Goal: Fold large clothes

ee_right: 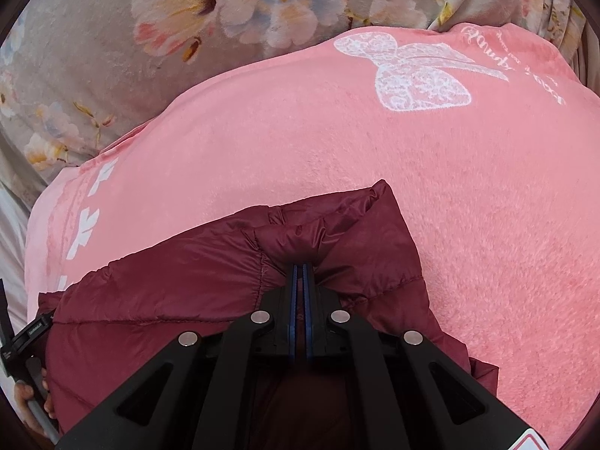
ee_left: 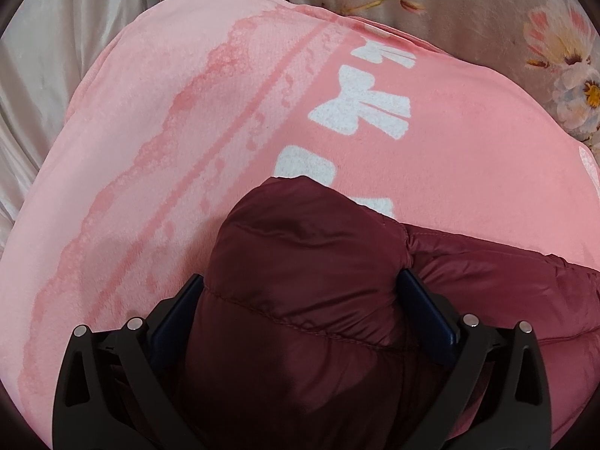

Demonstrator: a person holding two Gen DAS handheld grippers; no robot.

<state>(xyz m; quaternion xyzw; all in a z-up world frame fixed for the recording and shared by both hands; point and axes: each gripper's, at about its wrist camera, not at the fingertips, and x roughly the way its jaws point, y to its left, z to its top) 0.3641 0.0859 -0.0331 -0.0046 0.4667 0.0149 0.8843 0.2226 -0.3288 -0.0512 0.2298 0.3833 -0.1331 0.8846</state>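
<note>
Left tongs [ee_left: 300, 292] tips buried in maroon jacket [ee_left: 311, 262], right tongs [ee_right: 300, 273] pinching it

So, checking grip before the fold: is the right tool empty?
No, the right tool is pinched shut on a bunched fold of the maroon puffer jacket.

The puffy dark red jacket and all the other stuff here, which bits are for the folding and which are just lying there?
For the folding:
puffy maroon quilted jacket
left gripper
right gripper

Just lying there:
pink fleece blanket with white bows
grey floral bedding
</note>
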